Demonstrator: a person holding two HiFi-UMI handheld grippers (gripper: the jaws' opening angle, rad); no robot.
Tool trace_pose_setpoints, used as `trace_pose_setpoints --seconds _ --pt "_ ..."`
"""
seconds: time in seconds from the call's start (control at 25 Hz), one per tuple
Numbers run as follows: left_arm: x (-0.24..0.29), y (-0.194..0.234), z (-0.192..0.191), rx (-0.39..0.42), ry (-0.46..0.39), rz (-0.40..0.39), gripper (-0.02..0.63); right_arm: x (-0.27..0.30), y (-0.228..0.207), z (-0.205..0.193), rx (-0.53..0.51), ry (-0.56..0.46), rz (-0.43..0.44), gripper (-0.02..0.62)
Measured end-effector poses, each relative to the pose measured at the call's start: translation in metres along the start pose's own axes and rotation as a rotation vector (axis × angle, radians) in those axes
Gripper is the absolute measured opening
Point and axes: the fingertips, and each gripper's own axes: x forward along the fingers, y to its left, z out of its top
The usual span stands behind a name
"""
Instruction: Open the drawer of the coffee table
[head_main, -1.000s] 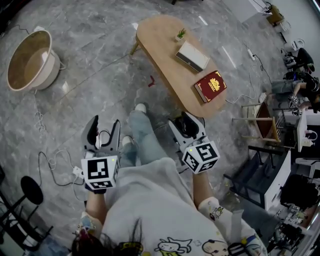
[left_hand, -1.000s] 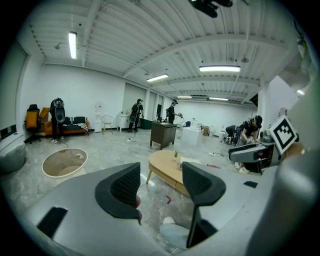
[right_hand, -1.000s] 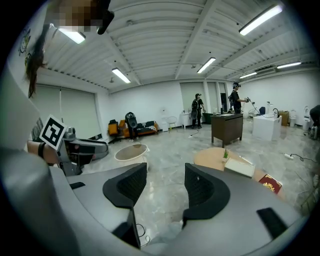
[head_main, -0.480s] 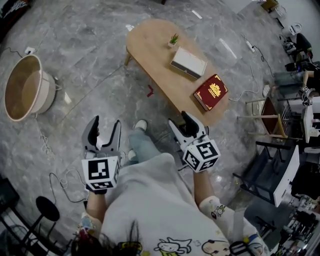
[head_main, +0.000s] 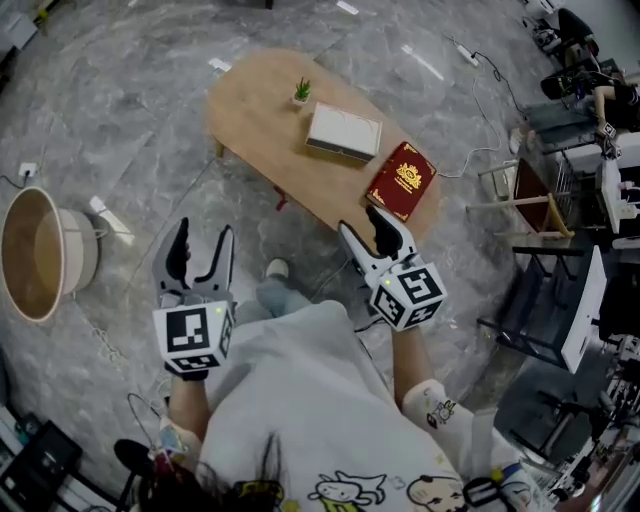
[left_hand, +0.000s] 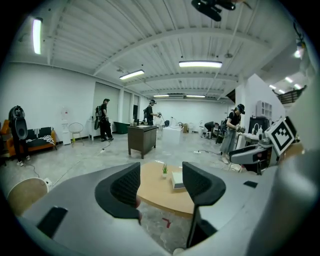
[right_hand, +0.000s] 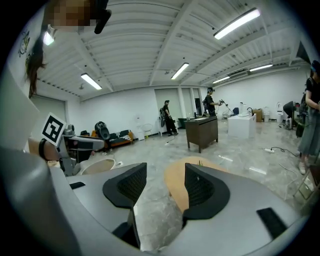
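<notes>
A wide hall with a grey marble floor (head_main: 130, 120) lies under the head view, and a low oval coffee table (head_main: 255, 100) stands just ahead of the person's feet. Its wooden tabletop (head_main: 290, 165) carries three things in a row: one small plant (head_main: 301, 91), one white box (head_main: 343, 132) and one red book (head_main: 400, 181) near the right end. One round basin (head_main: 40, 255) sits on the floor well to the left. The drawer does not show in any view; it is probably under the tabletop on a side hidden from the cameras, so how many there are cannot be told. There are two grippers, both held up in the air short of the table. The left gripper (head_main: 200, 248) has its jaws spread wide with nothing between them but a distant view of the table. The right gripper (head_main: 370, 238) is likewise agape and empty, hanging near the table's right end without touching it. The drawer front is likely stiff wood that slides straight out, so the best hold would be a handle or the lower lip of the front, pinched square and drawn level. The table looks light on thin legs and may creep toward the pull. A jerk could also topple the plant or shift the book, so a slow, steady draw seems wise, perhaps with the other gripper bracing the tabletop.
</notes>
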Motion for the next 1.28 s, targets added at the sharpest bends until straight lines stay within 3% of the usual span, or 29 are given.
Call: trace_pose_setpoints --seconds 0.32,0.68,1.04,1.28 --pt "0.047 -0.034 0.018 0.087 0.016 -0.187 0.239 -0.031 -0.036 -0.007 0.086 -0.048 -0.200 0.204" --pt "0.105 -0.089 0.041 0.226 0.037 -0.525 0.239 -0.085 -0.059 -0.024 0.224 -0.097 -0.541 0.204" --pt "0.125 -0.140 0.039 0.361 0.073 -0.861 0.239 -0.124 -0.029 -0.049 0.349 -0.148 -0.849 0.204" --pt "0.118 -0.161 0.023 0.404 0.116 -0.961 0.239 -0.139 -0.014 -0.065 0.380 -0.140 -0.928 0.204"
